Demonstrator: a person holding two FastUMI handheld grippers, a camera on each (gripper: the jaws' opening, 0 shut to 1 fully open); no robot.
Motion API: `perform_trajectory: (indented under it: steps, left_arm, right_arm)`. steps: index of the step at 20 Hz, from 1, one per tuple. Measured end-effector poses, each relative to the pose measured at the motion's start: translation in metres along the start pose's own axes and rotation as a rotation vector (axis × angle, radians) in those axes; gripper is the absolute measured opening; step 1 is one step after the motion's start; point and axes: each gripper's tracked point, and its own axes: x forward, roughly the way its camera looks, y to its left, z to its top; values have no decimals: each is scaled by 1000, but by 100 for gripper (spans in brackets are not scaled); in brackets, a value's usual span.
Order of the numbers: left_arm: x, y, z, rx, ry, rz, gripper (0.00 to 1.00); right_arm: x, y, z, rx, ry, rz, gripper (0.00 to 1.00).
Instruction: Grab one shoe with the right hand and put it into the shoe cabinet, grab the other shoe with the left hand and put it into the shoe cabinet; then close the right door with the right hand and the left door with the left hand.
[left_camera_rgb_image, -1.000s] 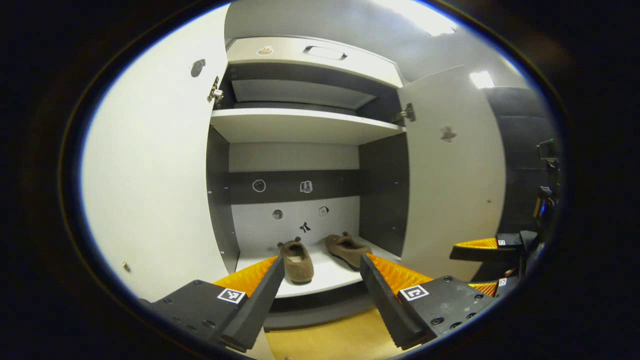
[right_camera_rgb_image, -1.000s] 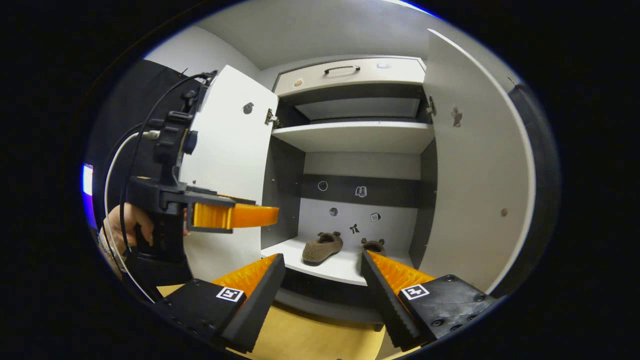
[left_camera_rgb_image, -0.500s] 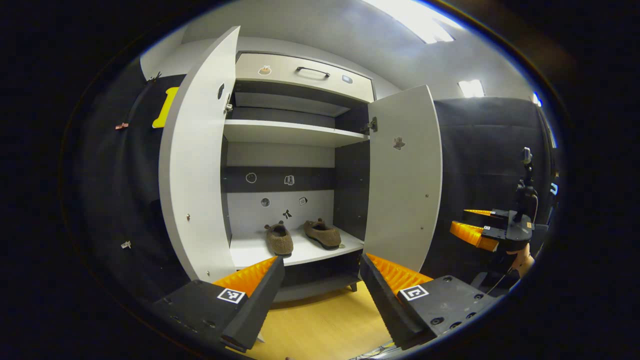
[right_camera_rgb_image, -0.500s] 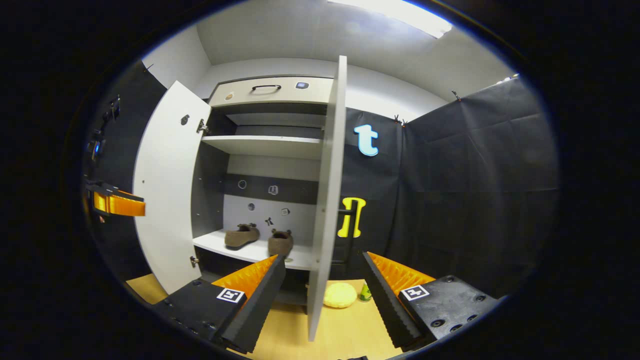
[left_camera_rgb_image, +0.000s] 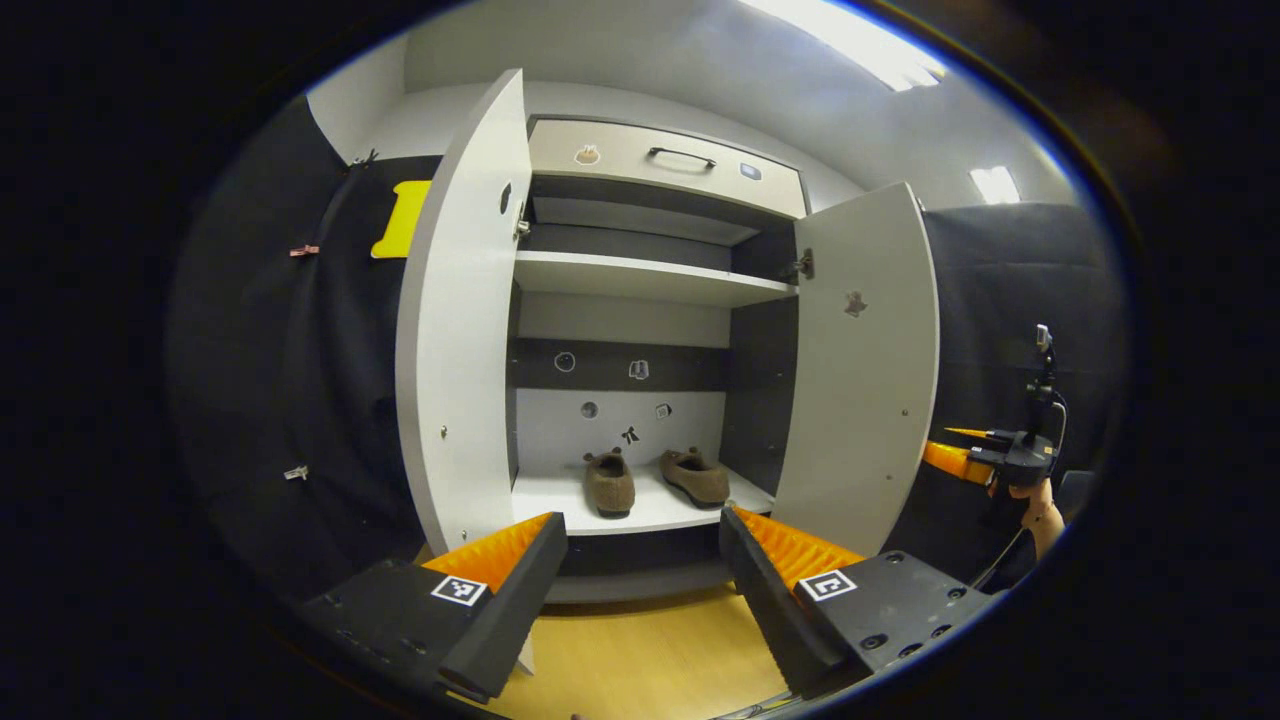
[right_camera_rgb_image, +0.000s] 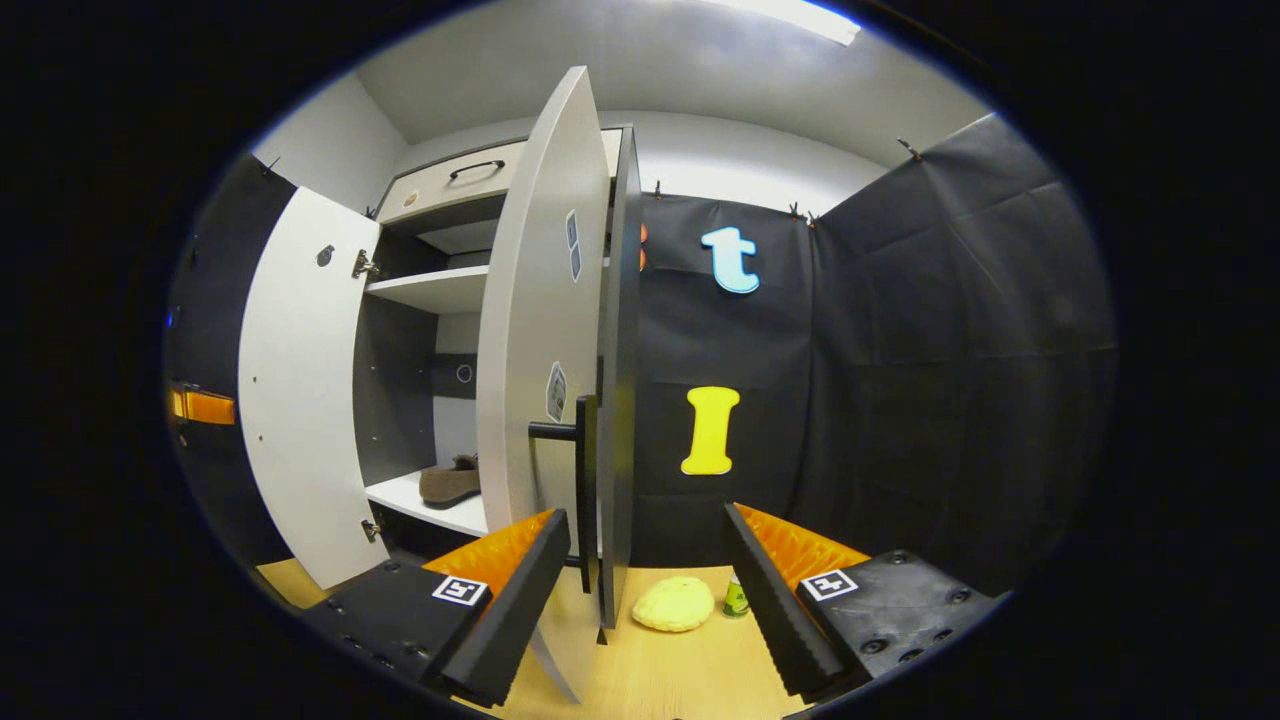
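Both shoes (left_camera_rgb_image: 650, 480) are shelved; the right gripper (right_camera_rgb_image: 645, 590), spread wide and empty, could be caught on the right door (right_camera_rgb_image: 535, 330) handle (right_camera_rgb_image: 578, 480).

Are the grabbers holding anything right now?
No. The left gripper and right gripper are both open and empty. Both shoes sit on the cabinet shelf.

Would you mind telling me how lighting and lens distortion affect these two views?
Left gripper view: ceiling lights glare white, the cabinet's upper shelf is shadowed above, and the left door bows. Right gripper view: the right door curves strongly; the shoe stays sharp.
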Motion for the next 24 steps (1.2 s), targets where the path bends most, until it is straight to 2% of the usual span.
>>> perform_trajectory:
  steps: [3, 6, 10, 13, 17, 21, 24]
  left_arm:
    - [0, 1, 0, 2, 3, 70, 97]
    - [-1, 1, -2, 19, 11, 132, 98]
    - [1, -11, -8, 9, 19, 158, 97]
    - [2, -12, -13, -15, 21, 160, 97]
    - [-5, 10, -11, -8, 17, 202, 97]
    - [-14, 33, -7, -4, 9, 214, 97]
    - [-22, 55, -5, 1, 9, 230, 97]
  right_arm:
    - [8, 14, -10, 34, 18, 127, 97]
    - [13, 24, -13, 41, 18, 215, 96]
    - [18, 51, -15, 82, 37, 341, 95]
    - [31, 74, -17, 46, 30, 384, 95]
    - [43, 108, -17, 39, 32, 447, 95]
    - [63, 152, -18, 1, 19, 456, 95]
    - [84, 184, -20, -30, 10, 434, 96]
